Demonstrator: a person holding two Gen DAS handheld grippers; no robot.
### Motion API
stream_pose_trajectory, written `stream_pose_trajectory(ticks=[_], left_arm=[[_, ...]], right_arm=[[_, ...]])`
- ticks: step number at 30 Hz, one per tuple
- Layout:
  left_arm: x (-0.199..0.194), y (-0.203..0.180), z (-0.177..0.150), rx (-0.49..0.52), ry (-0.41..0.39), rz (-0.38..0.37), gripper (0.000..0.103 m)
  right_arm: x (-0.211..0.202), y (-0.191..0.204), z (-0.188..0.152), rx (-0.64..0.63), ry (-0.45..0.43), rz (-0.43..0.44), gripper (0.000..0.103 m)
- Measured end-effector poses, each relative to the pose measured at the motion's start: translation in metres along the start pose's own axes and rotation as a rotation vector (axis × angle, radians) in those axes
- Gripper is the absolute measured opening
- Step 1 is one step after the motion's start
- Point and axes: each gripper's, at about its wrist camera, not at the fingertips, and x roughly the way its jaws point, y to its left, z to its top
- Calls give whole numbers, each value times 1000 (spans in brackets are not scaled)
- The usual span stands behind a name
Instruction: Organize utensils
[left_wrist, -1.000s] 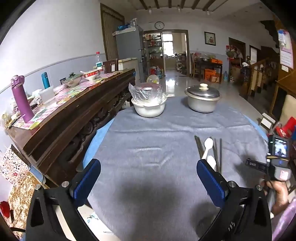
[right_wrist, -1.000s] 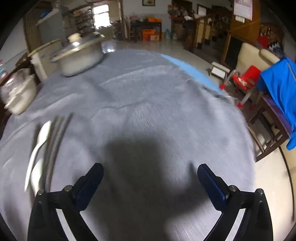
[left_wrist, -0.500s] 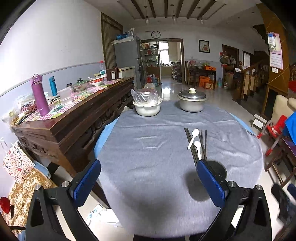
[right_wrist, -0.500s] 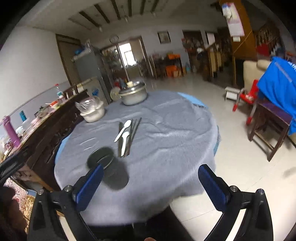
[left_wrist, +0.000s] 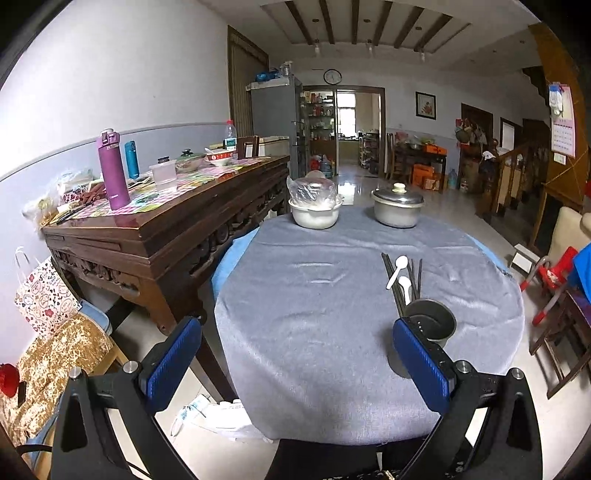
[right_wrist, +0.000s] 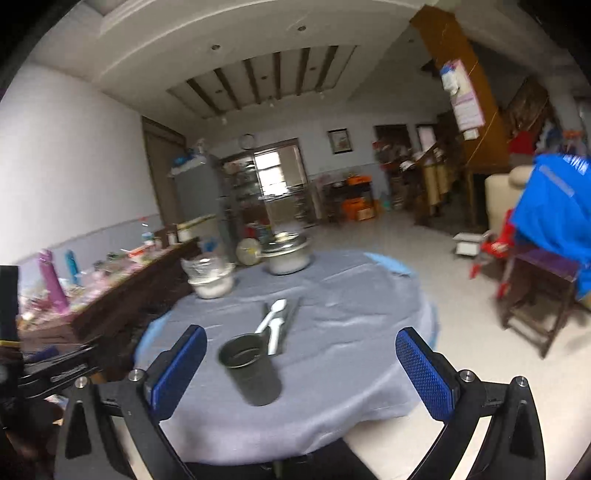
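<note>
left gripper (left_wrist: 295, 354) gaped wide, held nothing, hung above table (left_wrist: 314, 332) edge; right gripper (right_wrist: 301, 363) likewise wide, empty; spoons (left_wrist: 398, 275) and chopsticks (left_wrist: 415, 273) lay together on cloth, just beyond upright dark cup (left_wrist: 430, 325).

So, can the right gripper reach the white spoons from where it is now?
Probably yes. The right gripper is open and holds nothing, and the white spoons lie uncovered on the cloth; only the dark cup stands in front, so coming from above should clear it.
</note>
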Motion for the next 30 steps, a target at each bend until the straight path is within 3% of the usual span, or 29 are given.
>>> stream_pose_trajectory(ticks=[5, 12, 30], left_arm=[[2, -4, 0, 28, 16, 7, 103], [-1, -3, 4, 26, 4, 5, 103], [-4, 0, -2, 29, -1, 1, 103]], right_arm=[[5, 20, -1, -106, 9, -89, 103], [41, 25, -8, -155, 163, -120, 103], [36, 33, -13, -175, 149, -103, 103]])
